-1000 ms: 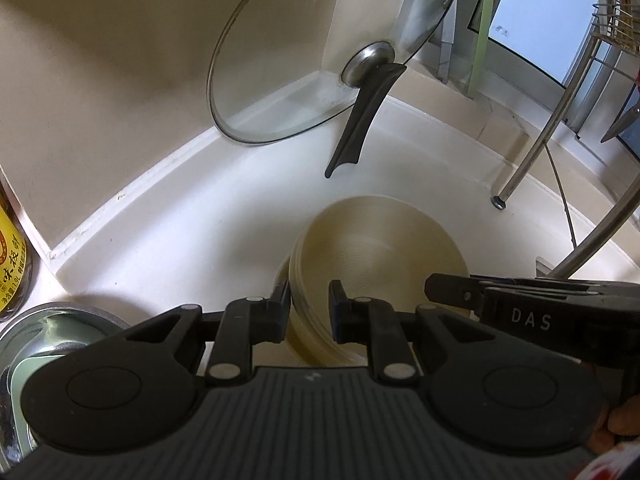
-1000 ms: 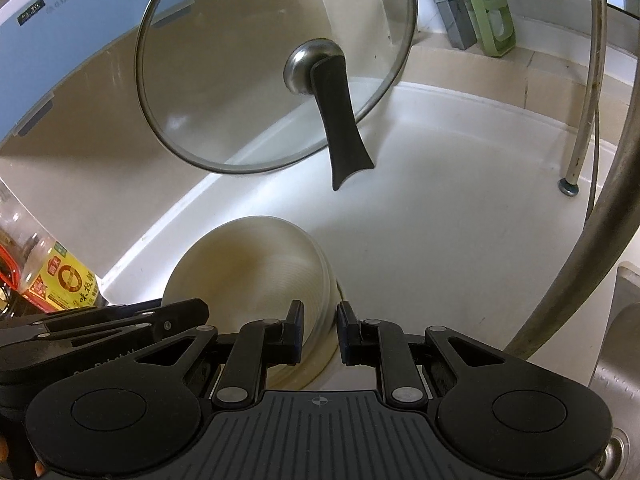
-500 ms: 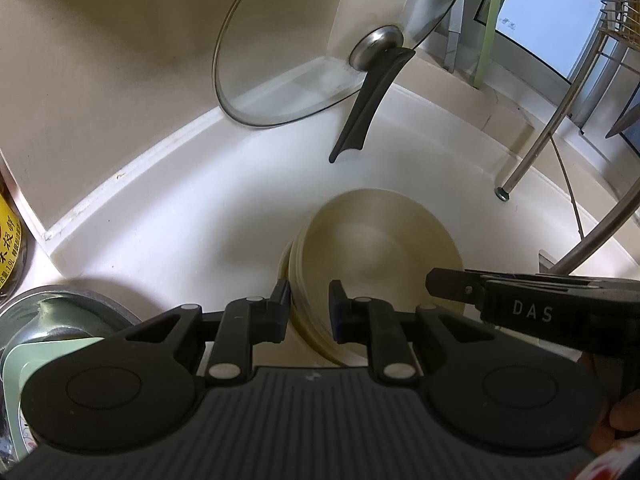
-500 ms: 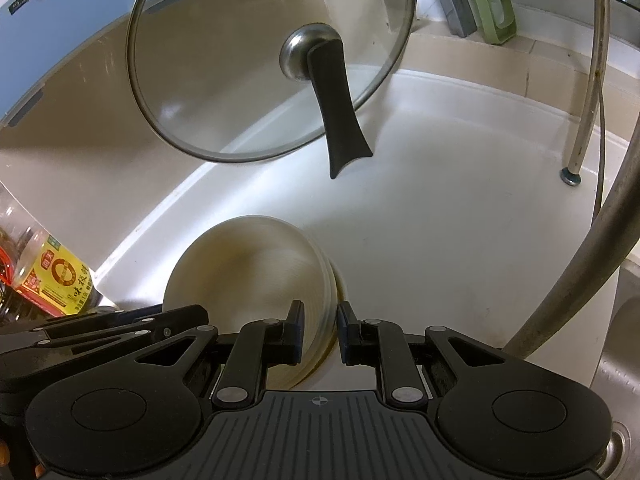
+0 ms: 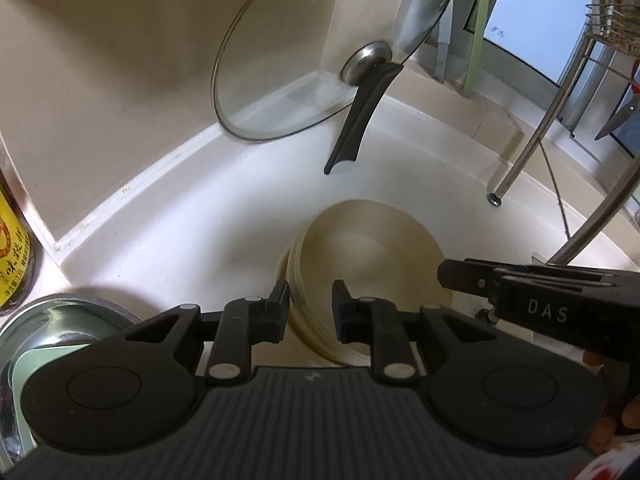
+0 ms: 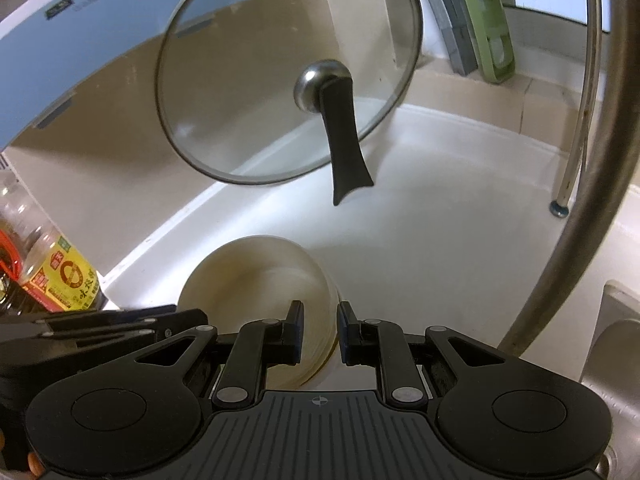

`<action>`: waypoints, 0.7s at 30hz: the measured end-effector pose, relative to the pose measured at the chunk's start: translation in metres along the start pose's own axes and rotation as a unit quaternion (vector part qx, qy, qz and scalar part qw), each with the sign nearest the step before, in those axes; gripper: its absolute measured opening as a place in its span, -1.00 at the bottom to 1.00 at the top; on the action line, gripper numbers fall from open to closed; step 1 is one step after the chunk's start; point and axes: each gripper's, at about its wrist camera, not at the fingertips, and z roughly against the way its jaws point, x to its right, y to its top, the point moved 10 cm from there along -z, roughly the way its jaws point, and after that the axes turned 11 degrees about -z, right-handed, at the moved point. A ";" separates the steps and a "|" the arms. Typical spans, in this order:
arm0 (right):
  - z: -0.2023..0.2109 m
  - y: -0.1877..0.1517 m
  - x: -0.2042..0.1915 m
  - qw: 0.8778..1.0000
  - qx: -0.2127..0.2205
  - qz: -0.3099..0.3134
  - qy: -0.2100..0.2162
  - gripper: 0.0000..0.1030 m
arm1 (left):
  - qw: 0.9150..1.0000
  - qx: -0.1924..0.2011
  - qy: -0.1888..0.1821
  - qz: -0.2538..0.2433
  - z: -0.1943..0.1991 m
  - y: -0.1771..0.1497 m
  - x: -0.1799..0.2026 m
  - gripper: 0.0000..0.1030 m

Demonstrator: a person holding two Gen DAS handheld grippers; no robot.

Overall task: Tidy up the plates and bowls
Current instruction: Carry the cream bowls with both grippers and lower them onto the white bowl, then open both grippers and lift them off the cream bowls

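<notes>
Gripping a stack of cream bowls from both sides, the left gripper straddles the stack's left rim while the right gripper is clamped over its right rim, both slanted down from the near side. On the left the fingers are easing apart with the rim between them, though I cannot tell whether they bite. Bowls sit on the white counter, near of the leaning glass lid; any lift, I'd judge, depends on both rims being held.

Home kitchen, glass pot lid (leaning), sauce bottle, dish rack
</notes>
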 end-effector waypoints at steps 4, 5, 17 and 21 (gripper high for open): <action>0.012 -0.005 -0.002 1.000 0.005 0.002 0.008 -0.62 | 1.000 0.012 0.002 -0.009 0.013 0.000 0.003 -0.61; 0.015 -0.006 -0.003 1.000 0.006 0.001 0.012 -0.61 | 1.000 0.015 0.003 -0.011 0.016 0.001 0.004 -0.61; 0.061 -0.030 0.002 0.999 0.014 -0.028 0.036 -0.17 | 0.999 0.028 0.010 -0.044 0.062 -0.024 0.020 -0.60; 0.077 -0.041 0.004 0.999 0.015 -0.034 0.039 -0.09 | 0.998 0.028 0.005 -0.048 0.078 -0.038 0.028 -0.60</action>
